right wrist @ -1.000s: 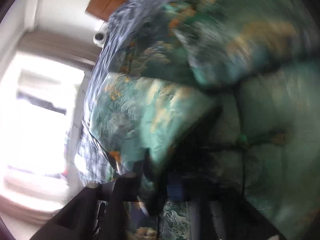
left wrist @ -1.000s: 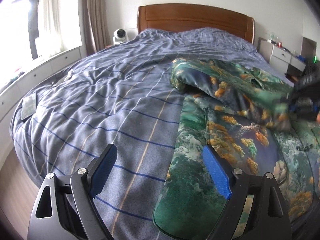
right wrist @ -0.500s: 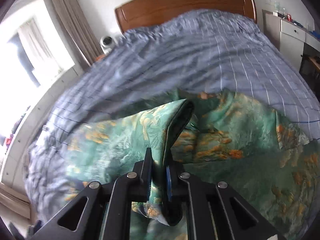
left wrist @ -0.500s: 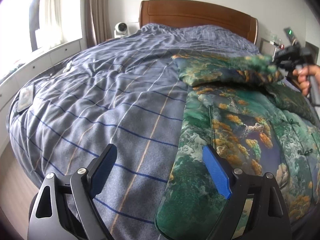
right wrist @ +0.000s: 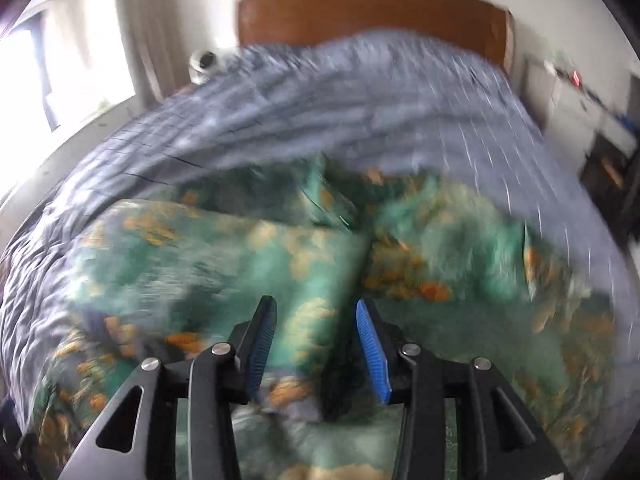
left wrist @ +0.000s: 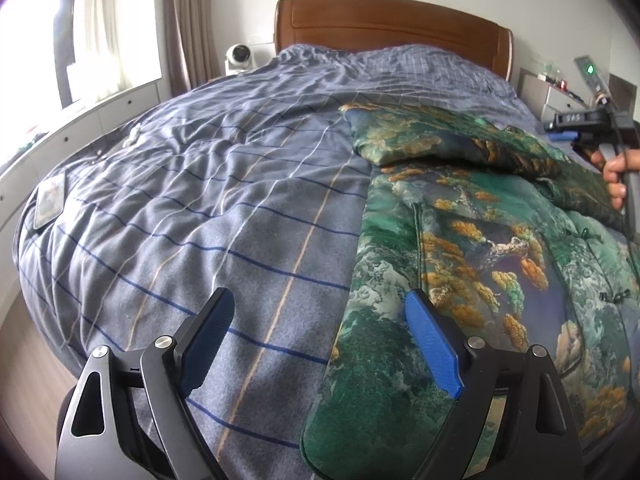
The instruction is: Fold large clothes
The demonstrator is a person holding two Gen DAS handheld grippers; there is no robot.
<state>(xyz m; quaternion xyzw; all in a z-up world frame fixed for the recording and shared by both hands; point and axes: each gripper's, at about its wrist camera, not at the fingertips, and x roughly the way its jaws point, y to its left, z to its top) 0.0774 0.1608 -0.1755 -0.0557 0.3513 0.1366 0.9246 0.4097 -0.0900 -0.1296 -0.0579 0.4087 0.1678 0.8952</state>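
Both grippers stood with jaws apart and nothing between them. On the left side of the left wrist view lay the bare plaid duvet (left wrist: 200,200); the left gripper (left wrist: 320,344) hovered low over its near edge, jaws spread wide, one finger above plain cover and the other above the hem of the coat (left wrist: 460,264). That green and orange printed coat lay flat along the right half of the bed, with a sleeve (left wrist: 432,140) folded across its upper part toward the headboard (left wrist: 392,20). At the far right the right gripper (left wrist: 560,128) was held above the coat by a hand (left wrist: 616,172).

In the right wrist view, heavily blurred, the right gripper (right wrist: 316,340) showed a moderate gap between its blue pads, empty, pointing over the sleeve's folded edge.

The main risk looked to be the padded sleeve springing or sliding off its fold, since nothing pinned it and the fabric seemed slick. A pinch at the hem by the left gripper could also catch the duvet with the coat, dragging both and spoiling the lay.
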